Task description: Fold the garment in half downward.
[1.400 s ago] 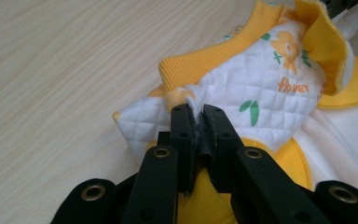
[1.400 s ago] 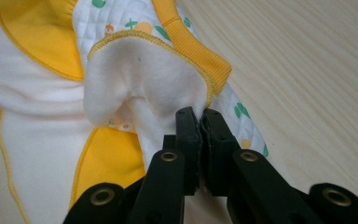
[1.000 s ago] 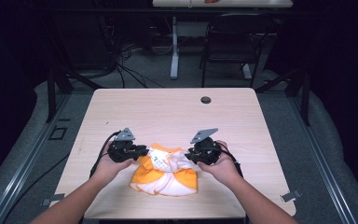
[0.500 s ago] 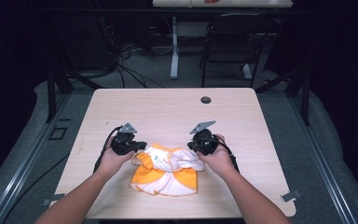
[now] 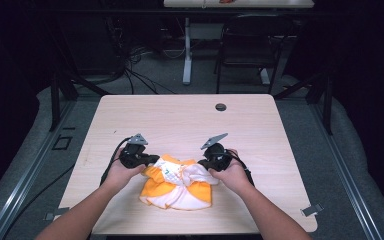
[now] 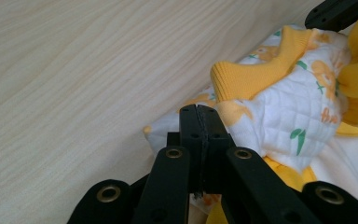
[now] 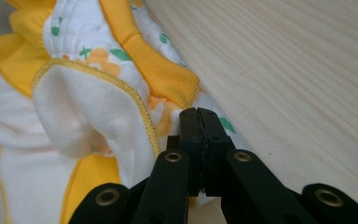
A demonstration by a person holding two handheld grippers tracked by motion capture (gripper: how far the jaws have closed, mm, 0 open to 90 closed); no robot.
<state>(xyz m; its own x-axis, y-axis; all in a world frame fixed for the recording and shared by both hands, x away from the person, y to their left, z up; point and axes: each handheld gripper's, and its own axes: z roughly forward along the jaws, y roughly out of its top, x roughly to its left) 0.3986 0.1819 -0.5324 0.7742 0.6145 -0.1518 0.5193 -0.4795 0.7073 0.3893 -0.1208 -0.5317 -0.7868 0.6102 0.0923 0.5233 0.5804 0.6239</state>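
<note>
A small yellow and white quilted garment (image 5: 177, 185) with an orange and green print lies crumpled near the table's front edge. My left gripper (image 5: 155, 160) is at its far left edge and my right gripper (image 5: 200, 162) at its far right edge. In the left gripper view the black jaws (image 6: 199, 112) are pressed together on the white quilted edge of the garment (image 6: 279, 107), beside a ribbed yellow cuff (image 6: 247, 77). In the right gripper view the jaws (image 7: 199, 114) are likewise shut on the garment's edge (image 7: 84, 107), just below another ribbed cuff (image 7: 163, 70).
The light wooden table (image 5: 190, 120) stretches bare beyond the garment, with a dark round cable hole (image 5: 221, 107) near its far edge. A chair (image 5: 245, 45) and another desk's leg (image 5: 186, 55) stand behind the table on the grey floor.
Both grippers' jaws have closed at the garment's far edge. The right hand has sunk slightly toward the table. The fabric between the two grippers is bunched differently.
</note>
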